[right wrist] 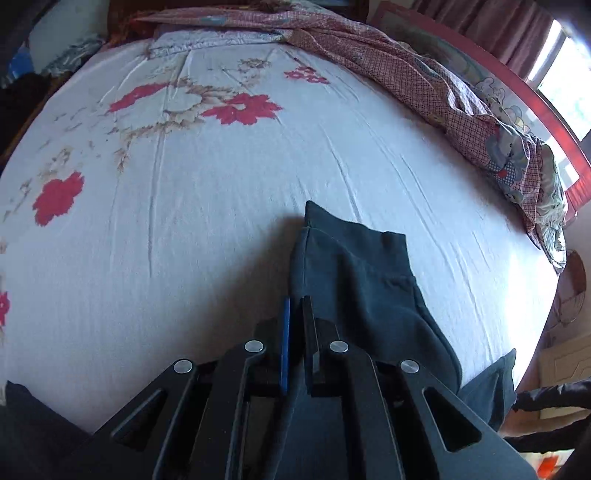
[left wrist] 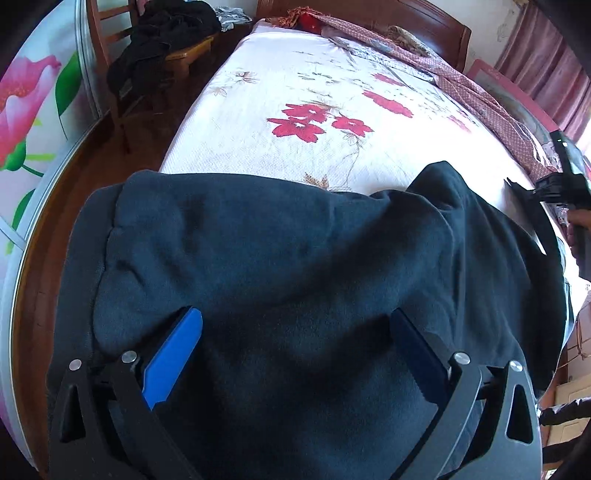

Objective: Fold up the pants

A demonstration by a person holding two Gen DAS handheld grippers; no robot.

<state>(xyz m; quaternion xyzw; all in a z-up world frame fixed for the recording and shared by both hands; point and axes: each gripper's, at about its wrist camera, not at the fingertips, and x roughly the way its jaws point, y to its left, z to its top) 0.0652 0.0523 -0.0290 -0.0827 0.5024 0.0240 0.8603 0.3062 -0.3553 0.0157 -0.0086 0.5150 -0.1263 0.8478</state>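
Note:
Dark navy fleece pants [left wrist: 295, 266] lie across the near edge of a bed with a white sheet printed with red flowers [left wrist: 314, 122]. My left gripper [left wrist: 295, 314] is open, its blue fingers [left wrist: 173, 354] spread wide right over the pants' thick middle part. My right gripper [right wrist: 296, 302] is shut on an edge of the pants' leg end [right wrist: 351, 266], which rests on the sheet [right wrist: 221, 184] with its cuff pointing away. The right gripper also shows at the far right of the left wrist view [left wrist: 554, 188].
A crumpled checked quilt [right wrist: 461, 110] lies along the bed's far and right side. A wooden headboard [left wrist: 424, 22] stands at the back. A chair with dark clothes [left wrist: 159, 48] stands left of the bed on a wooden floor. A flowered wall panel [left wrist: 33, 110] is at far left.

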